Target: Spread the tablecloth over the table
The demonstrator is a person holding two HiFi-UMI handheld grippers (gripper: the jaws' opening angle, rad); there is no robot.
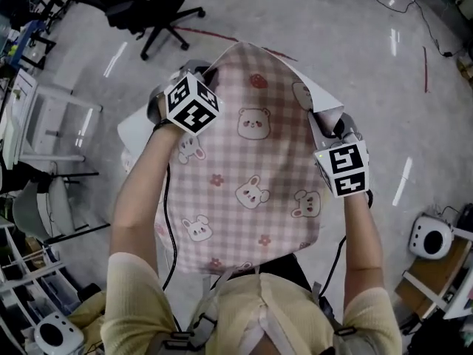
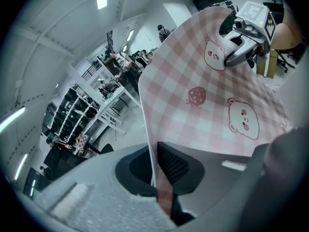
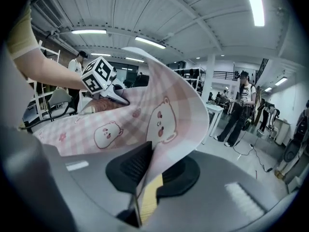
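Pink checked bear-print tablecloth [image 1: 244, 191] hangs in the air above white table [image 1: 135, 135]. Left gripper [image 2: 160, 180] and right gripper [image 3: 145, 185] are each clamped on a side edge. Risk: the thin edge pinch could slip, or the curled far corner could land folded under.

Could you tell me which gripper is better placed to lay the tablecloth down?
Likely left: left gripper and right gripper both hold the tablecloth, but only the left is by the table's edge.

Tablecloth [image 1: 247, 165]: pink-white gingham, cartoon bears, bunnies, strawberries.
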